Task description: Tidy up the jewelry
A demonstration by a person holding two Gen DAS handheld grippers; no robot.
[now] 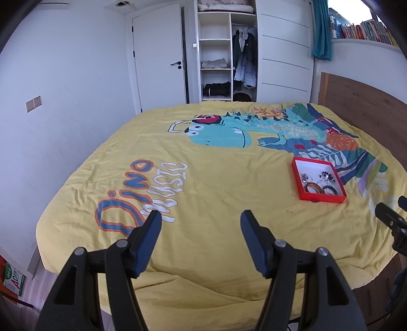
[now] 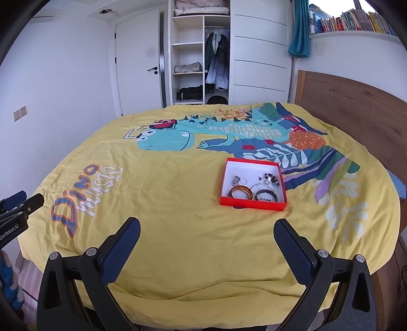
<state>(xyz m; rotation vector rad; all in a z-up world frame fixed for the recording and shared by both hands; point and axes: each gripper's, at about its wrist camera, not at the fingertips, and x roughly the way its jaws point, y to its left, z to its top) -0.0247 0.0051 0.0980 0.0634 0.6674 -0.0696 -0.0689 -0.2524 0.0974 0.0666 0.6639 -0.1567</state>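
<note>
A red box (image 2: 251,202) with a white inside lies on the yellow bedspread (image 2: 178,216). It holds a brown bangle (image 2: 240,190), a dark bangle (image 2: 265,194), silver rings (image 2: 237,180) and dark beads (image 2: 271,177). The box also shows in the left wrist view (image 1: 323,197), to the right. My right gripper (image 2: 207,226) is open and empty, above the bed's near edge, short of the box. My left gripper (image 1: 201,219) is open and empty, left of the box. Each gripper's tip shows at the edge of the other's view.
The bedspread has a dinosaur print (image 2: 178,137). A wooden headboard (image 2: 356,107) is at the right. An open wardrobe (image 2: 201,56) and a white door (image 2: 137,63) stand beyond the bed. A bookshelf (image 2: 351,23) is at upper right.
</note>
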